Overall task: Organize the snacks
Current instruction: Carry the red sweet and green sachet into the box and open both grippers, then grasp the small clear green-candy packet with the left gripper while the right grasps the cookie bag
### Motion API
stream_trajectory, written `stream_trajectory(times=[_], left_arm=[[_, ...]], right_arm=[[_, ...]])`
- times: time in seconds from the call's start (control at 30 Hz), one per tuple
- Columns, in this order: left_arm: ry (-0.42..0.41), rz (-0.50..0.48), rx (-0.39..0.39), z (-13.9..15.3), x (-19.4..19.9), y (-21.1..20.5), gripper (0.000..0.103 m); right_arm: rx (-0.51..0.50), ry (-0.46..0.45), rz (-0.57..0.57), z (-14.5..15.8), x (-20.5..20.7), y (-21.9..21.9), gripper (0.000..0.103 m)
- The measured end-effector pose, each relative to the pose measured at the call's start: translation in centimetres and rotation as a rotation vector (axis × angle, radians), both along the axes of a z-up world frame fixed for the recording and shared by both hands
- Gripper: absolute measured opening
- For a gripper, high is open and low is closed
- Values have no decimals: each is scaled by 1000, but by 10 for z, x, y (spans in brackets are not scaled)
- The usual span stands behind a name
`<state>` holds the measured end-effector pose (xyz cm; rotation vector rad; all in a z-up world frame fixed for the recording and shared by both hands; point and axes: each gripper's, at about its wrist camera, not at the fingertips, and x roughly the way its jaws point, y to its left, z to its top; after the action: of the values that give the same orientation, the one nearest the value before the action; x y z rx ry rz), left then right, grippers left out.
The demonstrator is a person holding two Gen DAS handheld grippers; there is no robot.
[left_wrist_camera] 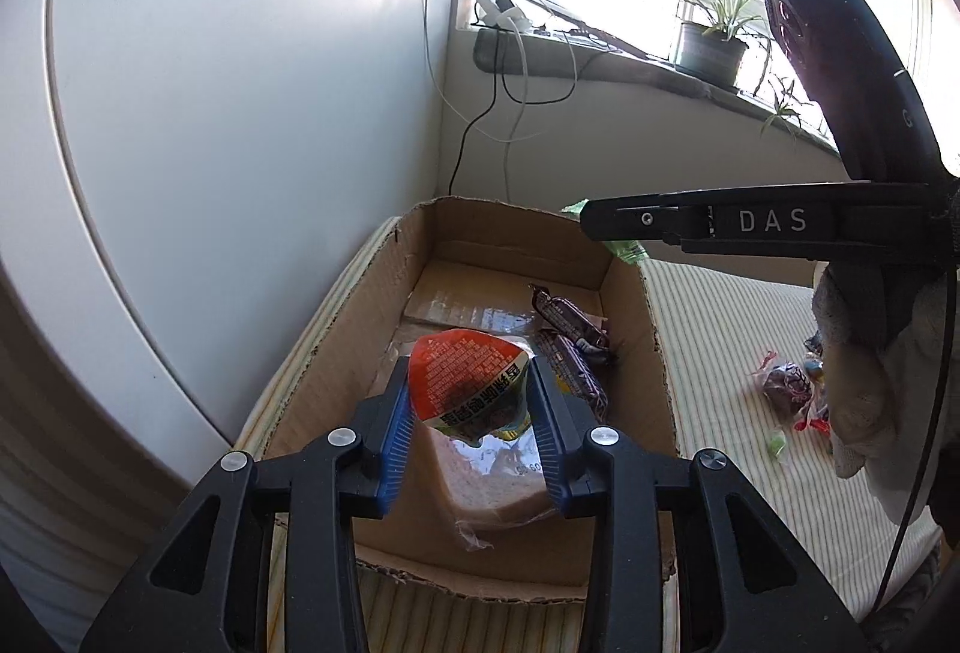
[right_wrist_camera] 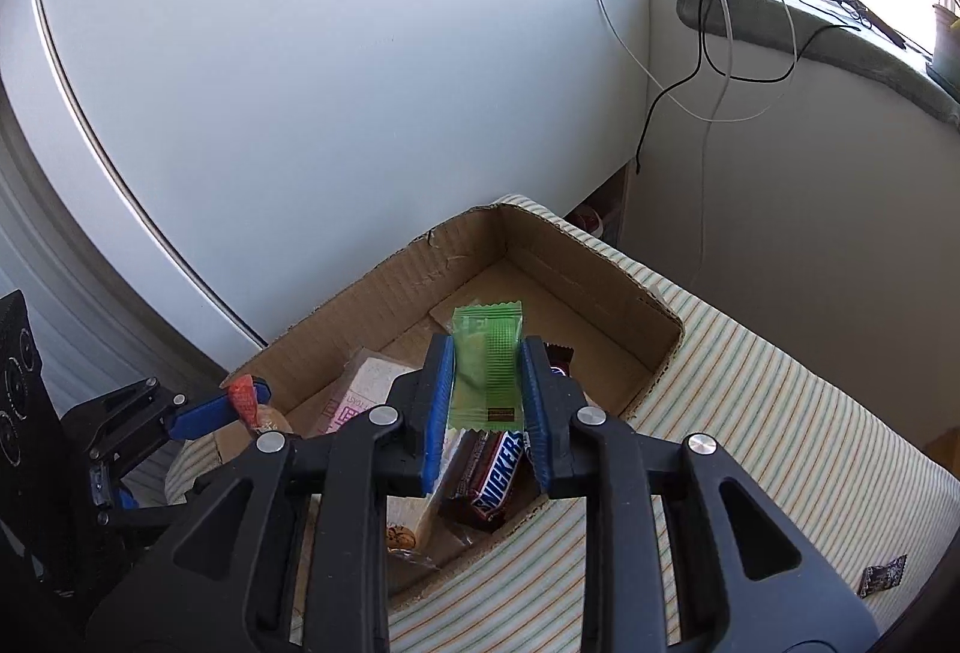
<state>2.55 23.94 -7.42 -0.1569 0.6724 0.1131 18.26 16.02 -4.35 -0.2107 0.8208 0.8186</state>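
My left gripper point(left_wrist_camera: 471, 401) is shut on an orange-red snack packet point(left_wrist_camera: 465, 383) and holds it above the open cardboard box point(left_wrist_camera: 354, 317). My right gripper point(right_wrist_camera: 485, 383) is shut on a green wrapped snack point(right_wrist_camera: 485, 365) and holds it over the same box point(right_wrist_camera: 600, 287). Inside the box lie dark purple bars point(left_wrist_camera: 570, 347), a Snickers bar point(right_wrist_camera: 498, 467) and a bread pack point(left_wrist_camera: 492, 479). The right gripper shows in the left wrist view point(left_wrist_camera: 600, 221) at the box's far right corner. The left gripper shows in the right wrist view point(right_wrist_camera: 240, 401) at the box's left rim.
The box stands on a striped cloth point(right_wrist_camera: 750, 413) next to a white cabinet point(left_wrist_camera: 210, 113). Loose candies point(left_wrist_camera: 792, 389) lie on the cloth to the right, and a dark wrapper point(right_wrist_camera: 885, 575) too. Cables point(left_wrist_camera: 510, 77) hang from the windowsill with a potted plant point(left_wrist_camera: 711, 47).
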Motion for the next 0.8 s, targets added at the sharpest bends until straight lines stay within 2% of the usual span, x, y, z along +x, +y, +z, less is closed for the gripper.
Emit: stream_trajectory(times=[0.03,0.07,0.1,0.43,0.6,0.8], left_arm=[[3,1,-3,0,0,0,39],[6,1,-6,-1,0,0,45],[-1,8,-8,0,-1,0,47],[-25,18,10,12,-10,-9,47],[-40,-1,18,22,-14,-22,47],[-53,-41,31,30,-16,-45,47]], right_arm=[[-5,1,-4,-1,1,2,47],[3,-8,-8,0,1,1,61],[11,-19,-11,1,0,0,64],[-9,-88,-52,19,-16,-32,64],[-10,-93,-72,27,-21,-56,64],[-47,-150,-130,35,-34,-92,64]])
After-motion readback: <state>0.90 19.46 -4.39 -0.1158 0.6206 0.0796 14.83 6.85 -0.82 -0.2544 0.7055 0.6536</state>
